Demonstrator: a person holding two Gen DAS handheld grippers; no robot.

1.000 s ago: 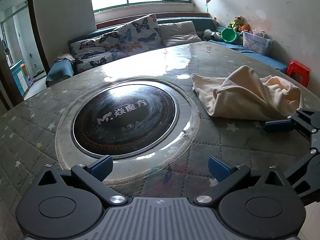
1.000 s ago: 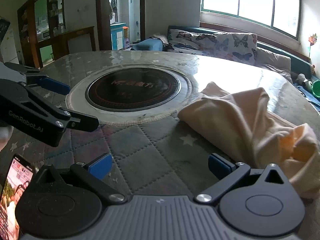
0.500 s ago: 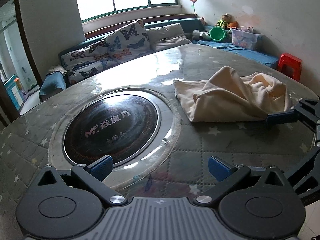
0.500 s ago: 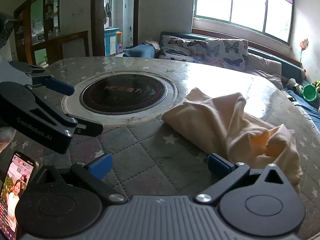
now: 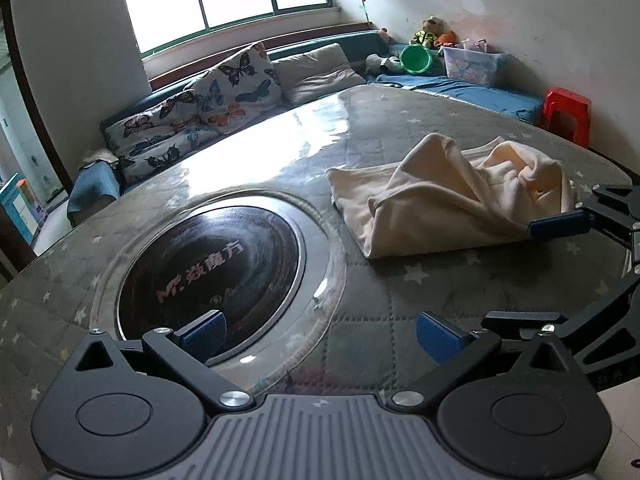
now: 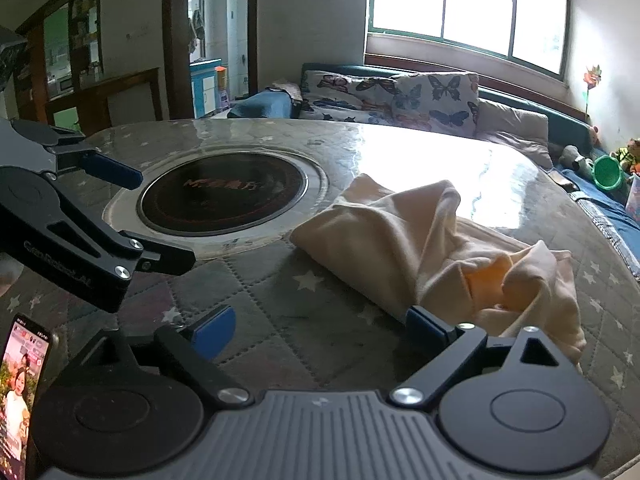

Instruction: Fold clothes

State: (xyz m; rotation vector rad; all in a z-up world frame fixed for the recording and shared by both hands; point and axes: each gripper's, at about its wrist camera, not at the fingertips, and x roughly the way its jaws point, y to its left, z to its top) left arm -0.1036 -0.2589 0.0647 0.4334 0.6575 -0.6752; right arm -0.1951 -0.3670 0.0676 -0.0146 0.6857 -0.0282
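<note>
A cream cloth [image 5: 448, 204] lies bunched on the round quilted table [image 5: 360, 300], right of centre in the left wrist view and right of centre in the right wrist view [image 6: 436, 248], its flat end toward the dark glass hob [image 5: 212, 268] sunk in the table's middle. The hob carries pale writing that starts "Mr." and runs on in Chinese characters, too smeared by glare to read with any confidence. The left gripper [image 5: 320, 334] fills the bottom of its own frame with its blue pads wide apart and only table and hob rim between them; it shows again at the left edge of the right wrist view [image 6: 160, 220], where white lettering on its black arm reads "GenRobot.AI". The right gripper [image 6: 320, 330] sits at the bottom of its own frame, jaws wide though they have just been closing a little, with bare quilt between them and its right pad [image 6: 426, 330] just at the cloth's near edge; whether it touches the cloth I cannot tell. From the left wrist view the right gripper [image 5: 532, 276] comes in at the right edge, its upper pad against the cloth's near corner. A phone [image 6: 20, 392] stands at lower left of the right wrist view, screen lit, its text too small to read.
</note>
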